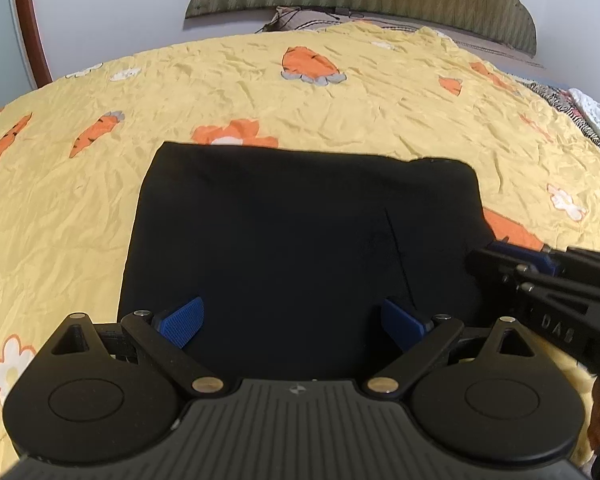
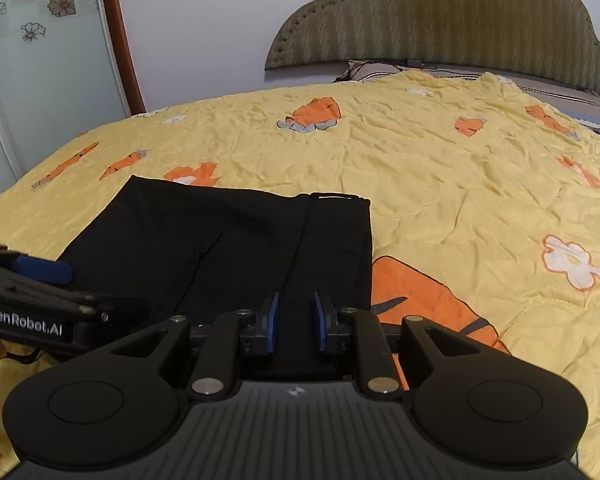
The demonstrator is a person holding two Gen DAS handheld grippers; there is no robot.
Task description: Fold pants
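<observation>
Your work surface is a bed covered by a wrinkled yellow bedspread (image 1: 340,112) printed with orange carrots and white flowers; a padded olive headboard (image 2: 440,20) stands against the far wall. The black pants (image 1: 300,240) lie flat on the near part of the bedspread, folded into a compact rectangle, with the waistband edge toward the right far corner. Your left gripper (image 1: 292,324) hovers over the near edge of the pants, jaws spread wide and holding nothing. Your right gripper (image 2: 296,320) sits at the near right part of the pants, jaws narrowed to a slim gap, with no fabric visibly pinched between the blue pads (image 2: 274,320).
</observation>
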